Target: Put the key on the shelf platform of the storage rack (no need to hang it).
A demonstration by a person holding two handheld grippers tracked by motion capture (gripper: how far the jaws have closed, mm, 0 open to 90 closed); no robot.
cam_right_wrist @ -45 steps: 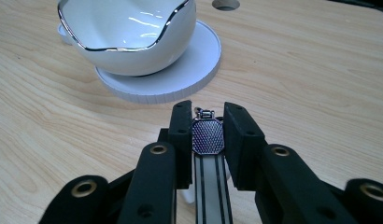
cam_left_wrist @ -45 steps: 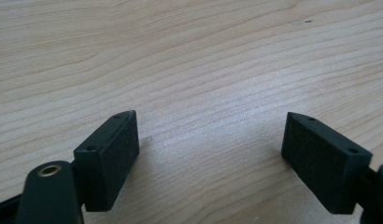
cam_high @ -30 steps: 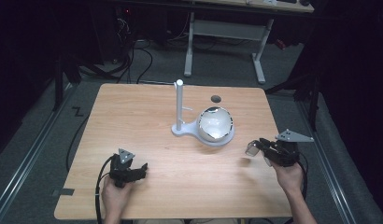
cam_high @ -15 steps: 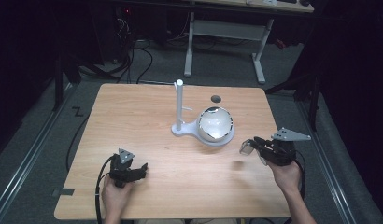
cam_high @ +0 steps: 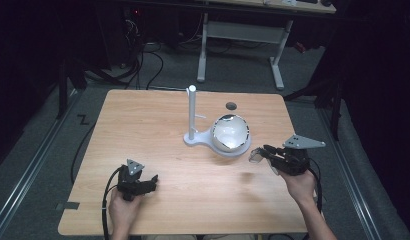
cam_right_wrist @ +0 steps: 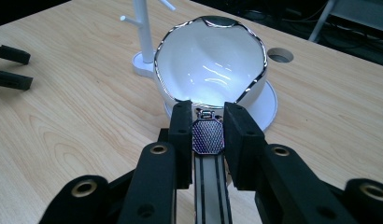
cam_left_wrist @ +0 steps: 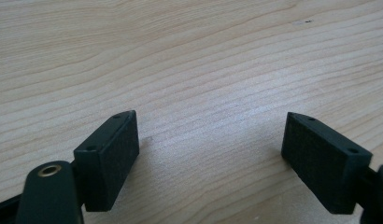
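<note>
Your right hand-held gripper [cam_right_wrist: 207, 135] clamps a silver-faced watch [cam_right_wrist: 208, 136], with the white silver-rimmed bowl [cam_right_wrist: 210, 60] at twelve o'clock; your left hand-held gripper [cam_left_wrist: 210, 161] rests released on the wooden tabletop [cam_high: 143, 125].

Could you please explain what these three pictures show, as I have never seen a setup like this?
A person sits at a wooden table, holding a hand tool with two black fingers in each hand. One picture looks down from above; the other two come from cameras riding on each tool.

The left gripper rests near the table's front edge, its fingers apart with nothing between them. The right gripper is closed on a small watch with a dark face, close in front of a white bowl. The bowl sits on a white stand with an upright post.
</note>
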